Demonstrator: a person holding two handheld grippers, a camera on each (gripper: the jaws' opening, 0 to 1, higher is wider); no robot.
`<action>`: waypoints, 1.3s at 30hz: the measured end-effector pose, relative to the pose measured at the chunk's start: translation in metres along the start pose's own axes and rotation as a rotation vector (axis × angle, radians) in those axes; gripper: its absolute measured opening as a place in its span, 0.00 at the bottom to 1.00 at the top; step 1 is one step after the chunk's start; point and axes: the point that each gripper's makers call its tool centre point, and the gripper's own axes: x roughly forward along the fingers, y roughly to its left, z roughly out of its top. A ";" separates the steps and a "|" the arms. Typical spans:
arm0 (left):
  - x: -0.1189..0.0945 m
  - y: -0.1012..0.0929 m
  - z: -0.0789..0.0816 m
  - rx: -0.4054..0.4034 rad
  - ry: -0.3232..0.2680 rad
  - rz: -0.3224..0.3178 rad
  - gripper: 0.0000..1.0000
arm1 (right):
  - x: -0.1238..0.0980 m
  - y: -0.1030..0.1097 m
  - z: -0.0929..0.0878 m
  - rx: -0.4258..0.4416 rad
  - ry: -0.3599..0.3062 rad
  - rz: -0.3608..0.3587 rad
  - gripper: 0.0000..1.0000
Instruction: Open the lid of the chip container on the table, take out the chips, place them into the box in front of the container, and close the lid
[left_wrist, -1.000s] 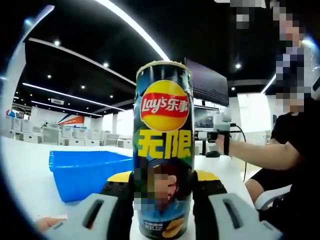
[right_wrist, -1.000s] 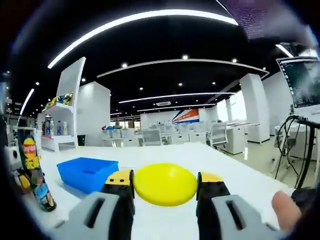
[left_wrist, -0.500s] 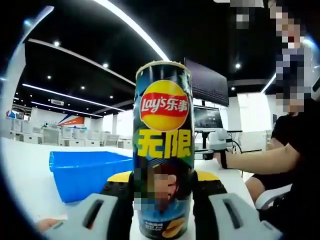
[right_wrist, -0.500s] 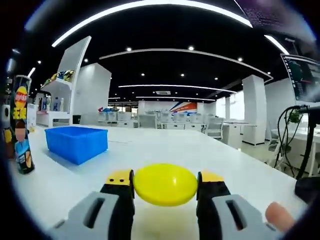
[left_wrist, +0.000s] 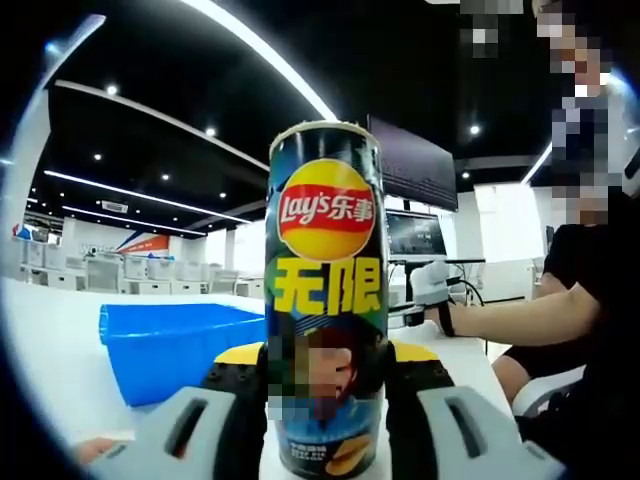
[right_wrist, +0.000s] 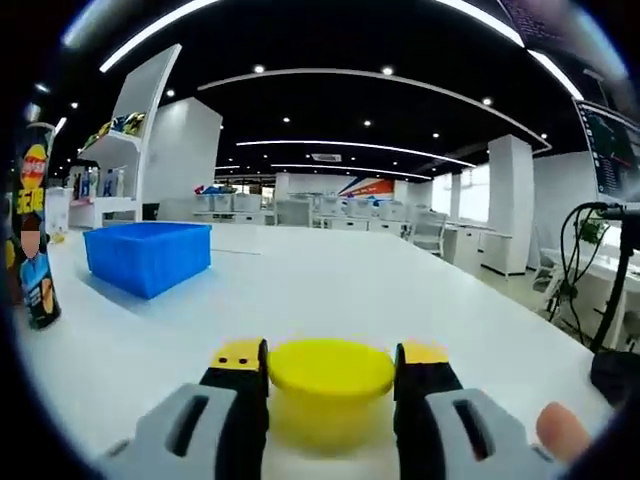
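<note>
The left gripper (left_wrist: 327, 400) clamps the upright chip container (left_wrist: 326, 290) beside the blue box (left_wrist: 170, 345), while the right gripper (right_wrist: 331, 395) grips the yellow lid (right_wrist: 331, 390) low over the table (right_wrist: 330, 290).

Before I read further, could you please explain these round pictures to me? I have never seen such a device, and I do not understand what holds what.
No robot here: a person holds a two-jaw gripper in each hand, and a fisheye camera rides on each, looking forward along its jaws.

In the left gripper view, the left gripper is shut on the tall chip can, which stands upright with its top uncovered. Beside it is the blue box. At the right edge sits a person.

In the right gripper view, the right gripper is shut on the yellow lid, low over the white table.
</note>
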 end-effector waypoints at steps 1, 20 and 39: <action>0.000 0.000 0.000 0.000 0.000 0.000 0.46 | 0.000 0.001 0.000 -0.007 -0.003 0.004 0.47; 0.000 0.000 0.000 0.005 0.003 0.003 0.46 | -0.006 0.030 0.097 0.015 -0.239 0.086 0.58; 0.001 0.001 0.000 0.015 0.011 0.014 0.46 | -0.067 0.288 0.205 -0.240 0.304 0.889 0.24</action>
